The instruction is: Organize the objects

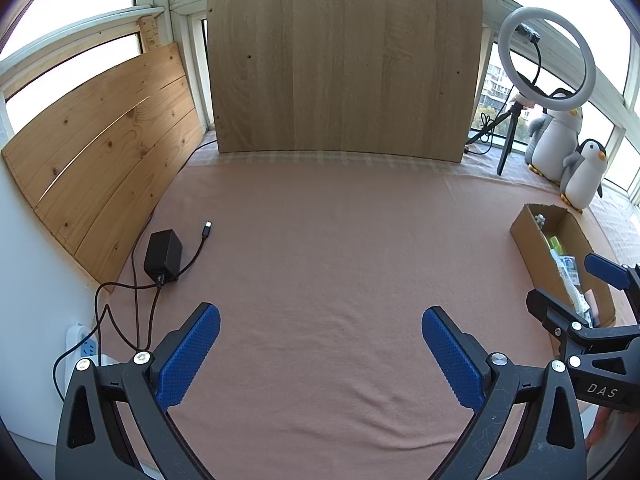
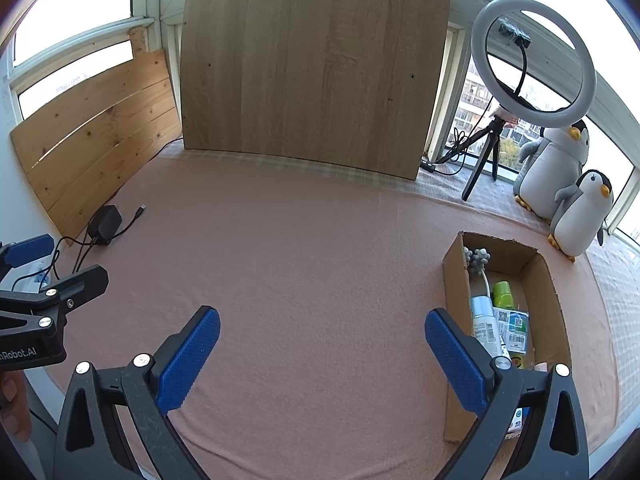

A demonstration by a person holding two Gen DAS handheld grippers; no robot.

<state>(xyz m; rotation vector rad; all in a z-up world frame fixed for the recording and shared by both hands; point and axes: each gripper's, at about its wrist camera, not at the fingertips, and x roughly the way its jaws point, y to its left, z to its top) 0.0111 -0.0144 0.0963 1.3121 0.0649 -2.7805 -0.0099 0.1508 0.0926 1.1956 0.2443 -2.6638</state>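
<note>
A cardboard box [image 2: 454, 280] stands on the pink cloth at the right; inside lie a white spray can [image 2: 484, 322], a green-capped bottle [image 2: 503, 294], a grey knobbly item [image 2: 477, 259] and printed packets [image 2: 514, 326]. My right gripper [image 2: 322, 354] hovers open over the cloth just left of the box, nothing between its blue pads. My left gripper [image 1: 320, 354] is open too, above the cloth's near middle, empty. In the left wrist view the box [image 1: 534, 248] sits at the far right with the right gripper [image 1: 576, 280] over its near end. The left gripper [image 2: 60, 260] shows at the left edge of the right wrist view.
A black power adapter [image 1: 163, 255] with trailing cables and a loose plug end [image 1: 207, 230] lies at the left by slatted wood panels [image 1: 100, 160]. An upright board [image 1: 344, 64] closes the back. A ring light on a tripod [image 2: 532, 60] and two plush penguins [image 2: 580, 212] stand at the right.
</note>
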